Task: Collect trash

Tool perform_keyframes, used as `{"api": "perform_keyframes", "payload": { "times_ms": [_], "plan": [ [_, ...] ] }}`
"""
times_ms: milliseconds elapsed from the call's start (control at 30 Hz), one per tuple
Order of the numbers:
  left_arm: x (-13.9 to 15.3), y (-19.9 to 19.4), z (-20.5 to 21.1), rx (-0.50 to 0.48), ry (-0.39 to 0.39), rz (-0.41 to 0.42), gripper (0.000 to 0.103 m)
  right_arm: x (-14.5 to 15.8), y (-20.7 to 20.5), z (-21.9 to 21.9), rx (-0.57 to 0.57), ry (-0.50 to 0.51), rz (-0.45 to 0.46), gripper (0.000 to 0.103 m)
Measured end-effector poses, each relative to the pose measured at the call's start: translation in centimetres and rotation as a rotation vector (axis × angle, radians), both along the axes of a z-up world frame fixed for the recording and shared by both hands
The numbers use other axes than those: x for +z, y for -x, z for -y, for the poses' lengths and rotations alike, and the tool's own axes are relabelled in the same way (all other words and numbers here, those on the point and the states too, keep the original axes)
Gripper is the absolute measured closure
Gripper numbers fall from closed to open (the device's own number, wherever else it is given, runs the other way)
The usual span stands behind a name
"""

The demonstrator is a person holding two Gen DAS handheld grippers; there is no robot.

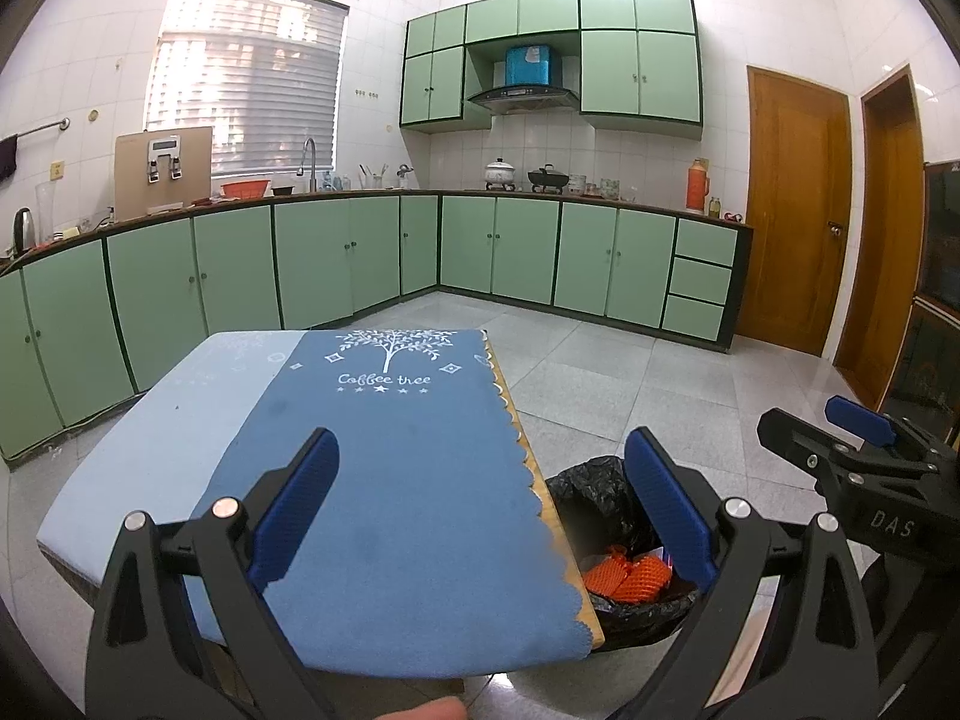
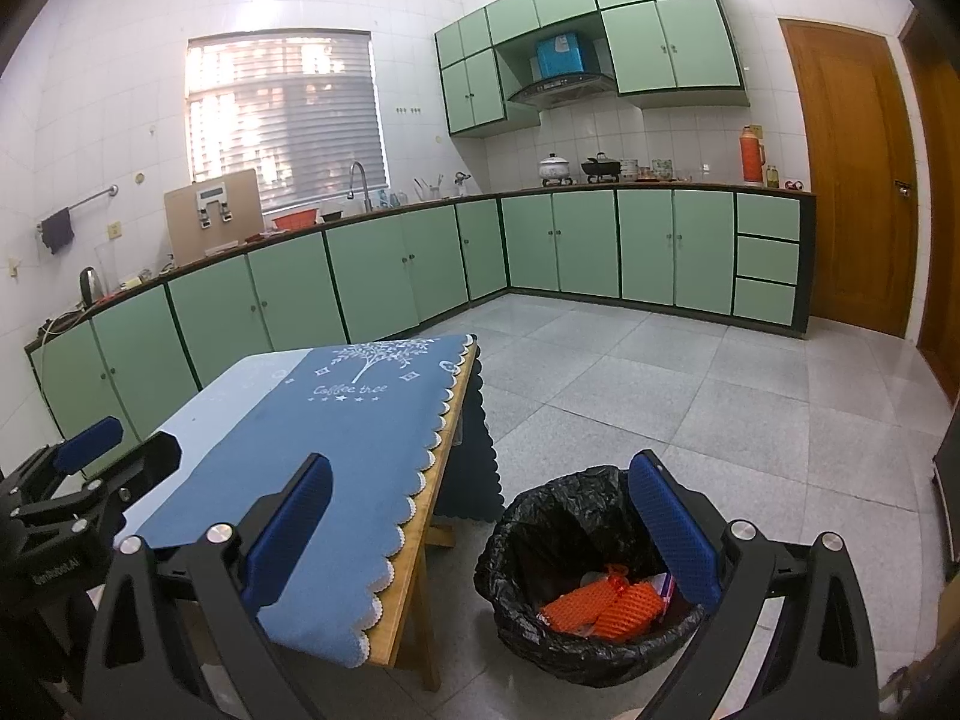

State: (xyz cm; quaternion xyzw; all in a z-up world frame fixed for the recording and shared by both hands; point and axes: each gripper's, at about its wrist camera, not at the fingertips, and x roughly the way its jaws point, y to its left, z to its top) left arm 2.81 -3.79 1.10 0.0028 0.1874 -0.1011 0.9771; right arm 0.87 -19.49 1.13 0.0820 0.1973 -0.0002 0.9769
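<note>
Both tools hang with fingers spread apart, gripping nothing: left tool (image 1: 480, 510) over the cloth-covered counter (image 1: 372, 480), right tool (image 2: 480, 522) beside it. At four o'clock of the counter stands the black-lined bin (image 2: 558, 648), holding orange mesh trash (image 2: 600, 603).

We are looking from the left gripper (image 1: 483, 504) over the table (image 1: 336, 480), close above it, facing the green cupboards (image 1: 336, 258), we are looking from the right gripper (image 2: 480, 528) nearer the bin (image 2: 558, 540), both views sharing table, bin, cupboards.
</note>
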Motion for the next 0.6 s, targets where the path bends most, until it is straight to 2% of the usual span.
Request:
{"api": "perform_keyframes", "payload": {
  "times_ms": [600],
  "plan": [
    [-0.05, -0.22, -0.10, 0.002, -0.001, 0.000, 0.010, -0.03, -0.20, -0.05, 0.002, 0.000, -0.001, 0.006]
  ]
}}
